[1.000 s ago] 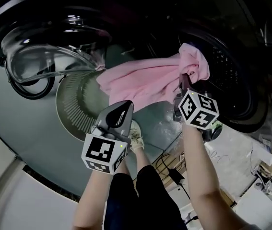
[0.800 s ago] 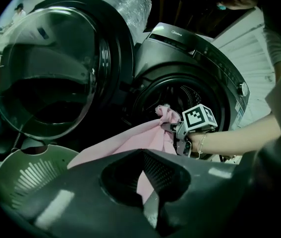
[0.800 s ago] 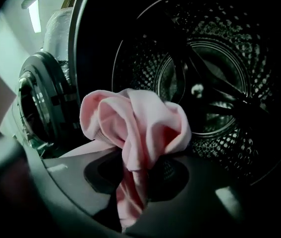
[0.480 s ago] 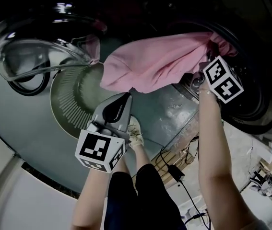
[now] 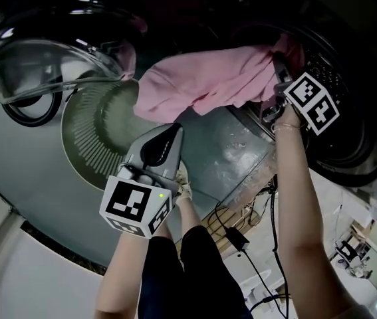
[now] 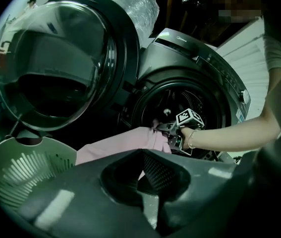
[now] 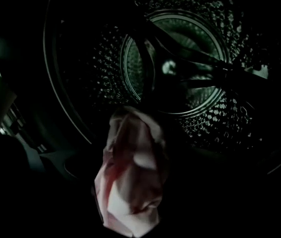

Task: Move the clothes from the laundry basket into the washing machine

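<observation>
While left gripper hangs closed, right gripper clamping pink garment has reached farther into drum.

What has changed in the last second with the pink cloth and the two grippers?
The right gripper, shut on the pink cloth, moved up to the washing machine's opening, pulling the cloth along with it. The left gripper stayed shut and empty by the laundry basket; the door stayed open.

Head view steeply down, left gripper view facing the drum from outside, right gripper view close at its mouth, pink garment shared.
</observation>
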